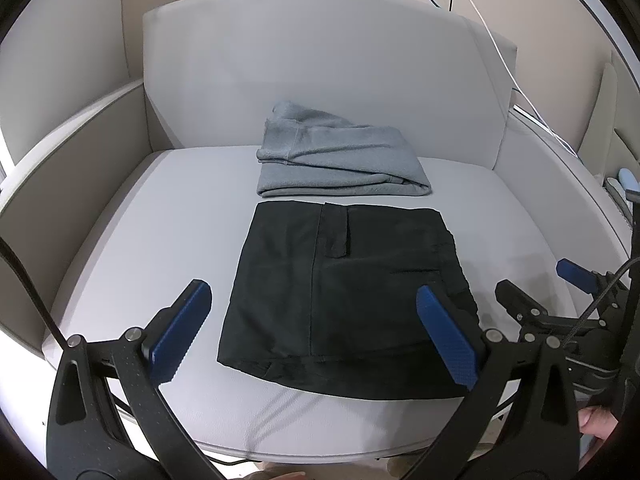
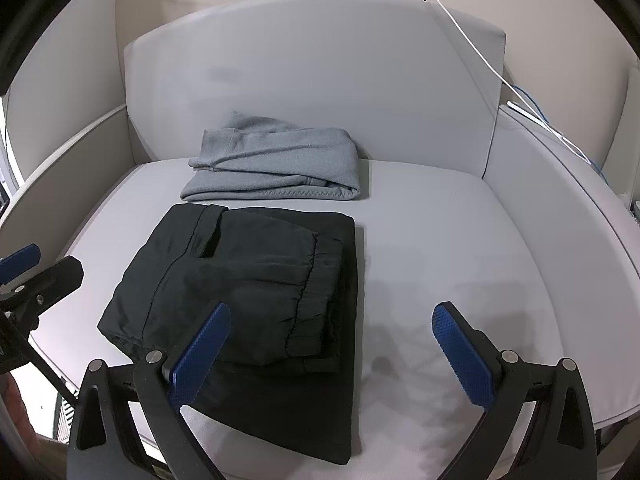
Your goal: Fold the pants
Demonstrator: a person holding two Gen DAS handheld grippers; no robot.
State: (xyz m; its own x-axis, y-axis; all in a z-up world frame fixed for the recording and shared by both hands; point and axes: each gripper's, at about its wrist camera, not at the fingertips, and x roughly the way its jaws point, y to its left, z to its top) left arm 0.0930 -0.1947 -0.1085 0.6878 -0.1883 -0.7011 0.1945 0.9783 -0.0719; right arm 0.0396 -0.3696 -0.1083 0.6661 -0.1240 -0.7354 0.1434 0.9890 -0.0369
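Note:
Black pants (image 1: 348, 296) lie folded in a flat rectangle on the grey seat cushion (image 1: 152, 240); they also show in the right wrist view (image 2: 256, 292). My left gripper (image 1: 312, 300) is open and empty, held above the near edge of the black pants. My right gripper (image 2: 332, 316) is open and empty, above the right edge of the pants. The right gripper also shows at the far right of the left wrist view (image 1: 536, 280). One left fingertip (image 2: 20, 258) shows at the left edge of the right wrist view.
Folded grey pants (image 1: 340, 156) lie behind the black ones, against the chair's backrest (image 1: 320, 60); they show too in the right wrist view (image 2: 276, 164). Armrests curve along both sides. White and blue cables (image 2: 520, 96) hang behind the chair at the right.

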